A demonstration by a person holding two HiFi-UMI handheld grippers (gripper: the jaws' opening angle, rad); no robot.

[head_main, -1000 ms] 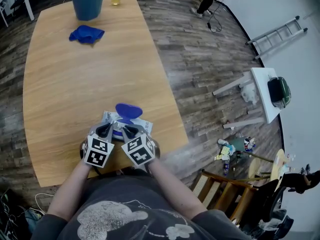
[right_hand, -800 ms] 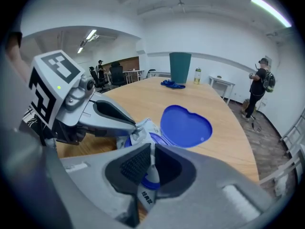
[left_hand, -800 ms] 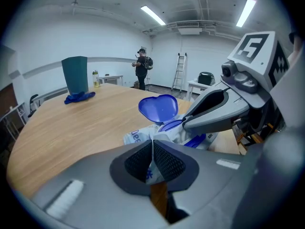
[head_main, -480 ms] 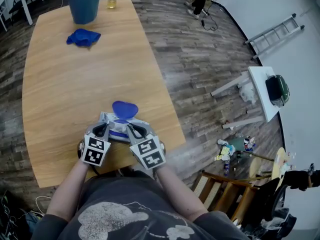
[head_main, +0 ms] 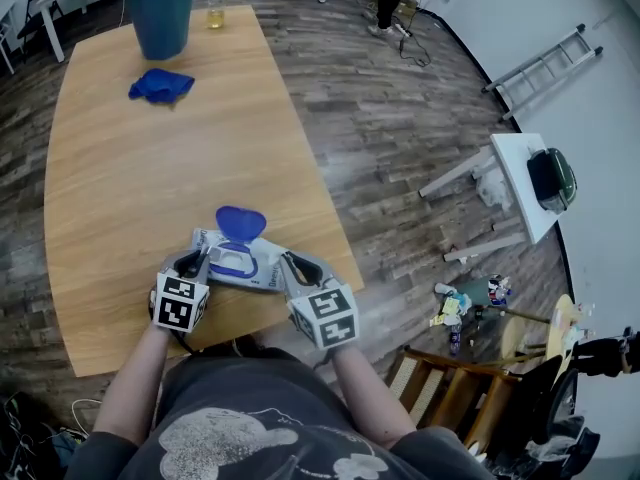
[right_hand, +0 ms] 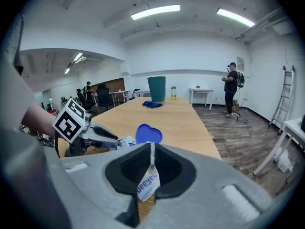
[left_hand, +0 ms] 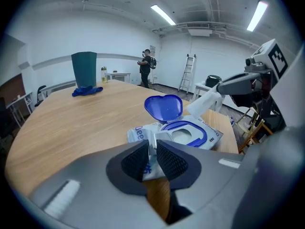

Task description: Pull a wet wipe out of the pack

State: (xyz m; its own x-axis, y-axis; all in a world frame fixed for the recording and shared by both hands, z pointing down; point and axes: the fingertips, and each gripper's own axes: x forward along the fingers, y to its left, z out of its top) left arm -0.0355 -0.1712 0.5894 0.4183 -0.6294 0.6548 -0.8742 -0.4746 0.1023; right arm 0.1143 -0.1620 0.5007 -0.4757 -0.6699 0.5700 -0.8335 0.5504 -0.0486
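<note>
The wet wipe pack lies near the table's front edge with its blue lid flipped up. My left gripper sits at the pack's left end. Its jaws have just been opening, and the pack's crimped edge stands in the narrow gap between the pads of the left gripper. My right gripper, raised to the right of the pack, is shut on a thin white sheet with blue lettering. In the left gripper view that sheet hangs from the right gripper above the pack's opening.
A blue bin, a bottle and a blue cloth are at the table's far end. The table's right edge runs close to the pack. A wooden chair, a white side table and a ladder stand on the floor.
My right gripper has left the pack's opening and swung up, to the right and back toward my body. The left gripper has stayed at the pack's left end.
</note>
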